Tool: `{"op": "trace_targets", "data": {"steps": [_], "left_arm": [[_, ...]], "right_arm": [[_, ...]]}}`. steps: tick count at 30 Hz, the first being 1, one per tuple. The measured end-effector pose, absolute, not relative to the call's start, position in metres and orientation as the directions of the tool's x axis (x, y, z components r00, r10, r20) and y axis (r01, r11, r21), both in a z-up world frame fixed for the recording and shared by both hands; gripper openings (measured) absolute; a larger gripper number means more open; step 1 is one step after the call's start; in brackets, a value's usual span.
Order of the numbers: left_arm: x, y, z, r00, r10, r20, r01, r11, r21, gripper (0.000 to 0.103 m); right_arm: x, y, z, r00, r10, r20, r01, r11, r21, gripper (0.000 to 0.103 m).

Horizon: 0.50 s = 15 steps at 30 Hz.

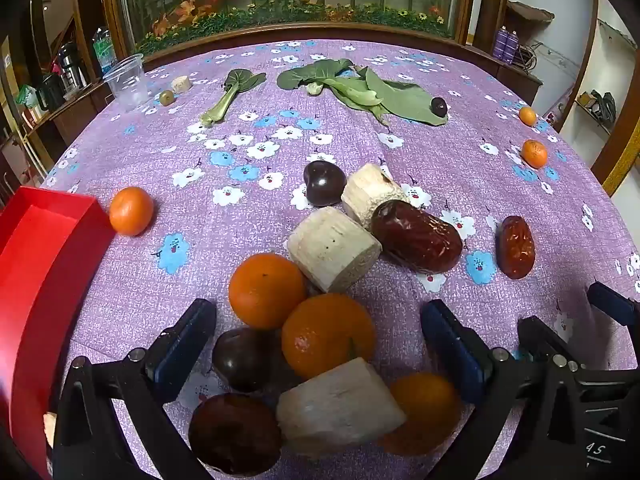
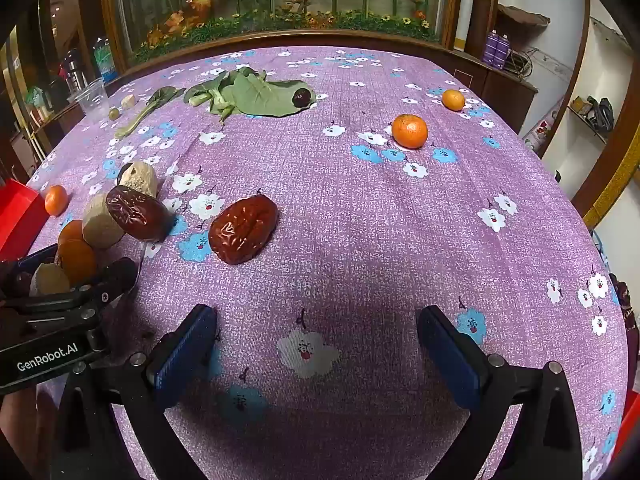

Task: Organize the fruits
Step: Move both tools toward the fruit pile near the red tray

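1. Pale, rough-skinned sugarcane chunks (image 1: 334, 248): stiff and fairly heavy, I judge; grip across the round sides. They lie in the pile on the purple floral tablecloth (image 1: 360, 152)
2. Round smooth orange tangerines (image 1: 266, 290): soft, rollable; squeeze gently at the middle
3. Wrinkled glossy red jujube (image 2: 242, 228): light, lying apart, just beside the pile
4. Left gripper (image 1: 318, 338) spread wide around the pile; right gripper (image 2: 316, 340) spread wide, empty, over bare cloth

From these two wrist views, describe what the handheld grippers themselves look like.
Both match: the left gripper and right gripper have black angular frames with silver bolts and two flat fingers faced with dark blue ribbed pads. Seen from the right wrist view, the left gripper's black body carries white "GenRobot.AI" lettering. No cables or sleeves are visible.
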State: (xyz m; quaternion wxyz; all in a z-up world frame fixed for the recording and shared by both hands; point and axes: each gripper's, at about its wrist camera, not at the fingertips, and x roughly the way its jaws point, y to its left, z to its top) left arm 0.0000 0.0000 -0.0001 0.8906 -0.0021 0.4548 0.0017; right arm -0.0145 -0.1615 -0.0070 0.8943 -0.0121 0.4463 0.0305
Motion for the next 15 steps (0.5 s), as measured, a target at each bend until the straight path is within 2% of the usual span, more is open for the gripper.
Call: {"op": "trace_targets", "data": {"steps": [15], "left_arm": [[0.0, 0.0, 0.0, 0.587, 0.001, -0.81, -0.005, 1.0, -0.003, 0.103]], "right_arm": [[-0.0143, -0.1613, -0.007, 0.598, 0.042, -0.8, -0.065, 0.998, 0.003, 0.102]]}}
